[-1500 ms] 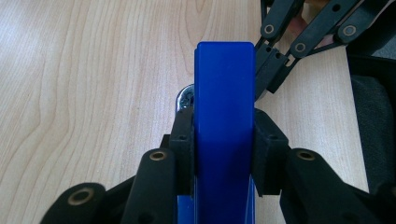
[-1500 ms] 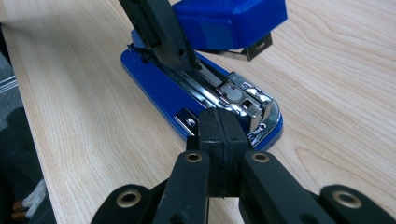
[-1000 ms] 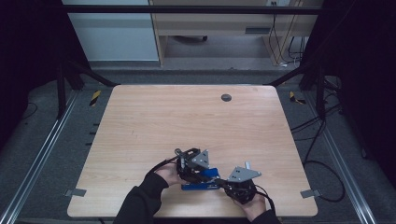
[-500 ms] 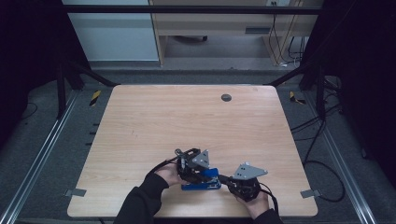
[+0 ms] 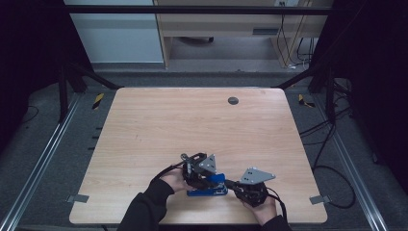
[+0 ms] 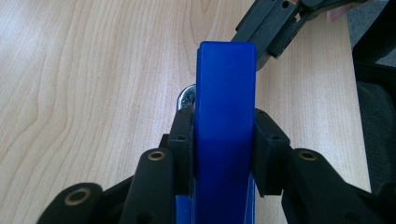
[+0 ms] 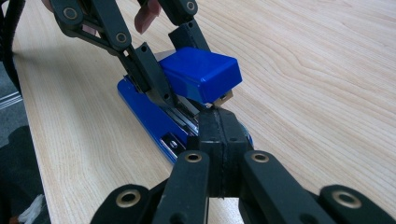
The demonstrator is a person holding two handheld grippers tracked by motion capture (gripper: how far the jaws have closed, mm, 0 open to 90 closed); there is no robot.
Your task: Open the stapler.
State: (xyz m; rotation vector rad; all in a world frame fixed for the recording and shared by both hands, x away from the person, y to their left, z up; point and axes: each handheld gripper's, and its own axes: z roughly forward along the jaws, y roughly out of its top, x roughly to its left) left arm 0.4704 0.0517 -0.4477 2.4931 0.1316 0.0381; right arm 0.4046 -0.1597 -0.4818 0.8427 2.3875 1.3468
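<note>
Blue stapler at the table's 6 o'clock edge: left gripper pinches its top arm from both sides, while right gripper, jaws pressed together, noses the open front at the magazine, best steadied firmly without tilting.

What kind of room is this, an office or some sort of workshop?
Probably a lab recording bench. A bare wooden table sits inside a metal rail frame with dark curtains around it, loose cables trail over the grey floor, and a person works a blue stapler with handheld grippers.
</note>
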